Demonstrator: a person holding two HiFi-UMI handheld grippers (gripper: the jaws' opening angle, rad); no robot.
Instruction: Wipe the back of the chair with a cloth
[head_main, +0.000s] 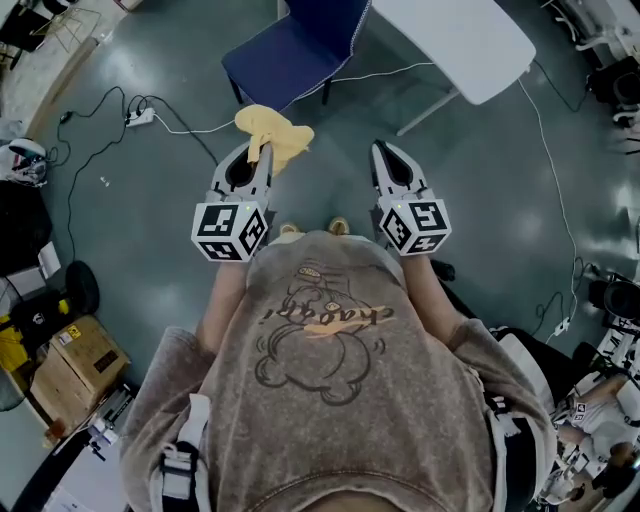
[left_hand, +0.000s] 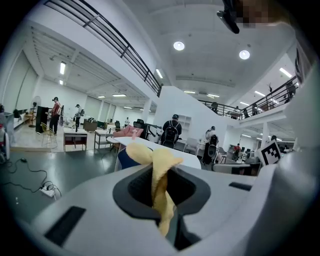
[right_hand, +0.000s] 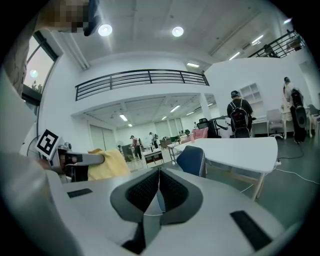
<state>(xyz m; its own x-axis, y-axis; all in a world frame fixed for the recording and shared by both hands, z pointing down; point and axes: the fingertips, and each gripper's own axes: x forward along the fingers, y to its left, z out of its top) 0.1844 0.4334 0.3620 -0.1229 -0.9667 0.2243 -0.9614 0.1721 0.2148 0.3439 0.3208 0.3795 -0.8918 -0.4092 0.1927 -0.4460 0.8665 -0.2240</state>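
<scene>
Item 1. Left gripper (head_main: 260, 152): held out in front of the person (head_main: 330, 380), jaws clamped on the yellow cloth (head_main: 274, 131). The cloth is pinched between the jaw pads; its loose bulk bunches up past the tips at the gripper's 12 o'clock end, and a narrow strip trails back down through the gap.

Item 2. Right gripper (head_main: 384, 153): level with the left one, at its 3 o'clock, well apart from it. Jaws pressed together, nothing between them.

Item 3. Blue chair (head_main: 298, 48): stands on the grey floor (head_main: 150, 200) at roughly 12 o'clock from the person, beyond both grippers. The cloth is near the chair but clear of it, not touching seat or back.

Item 4. White table (head_main: 462, 38): at 1 o'clock, just beside the chair, its rounded top overhanging slanted legs.

Item 5. Floor clutter: power strip (head_main: 140, 117) with trailing cables at 10 o'clock; cardboard box (head_main: 85, 352) at 8 o'clock.
</scene>
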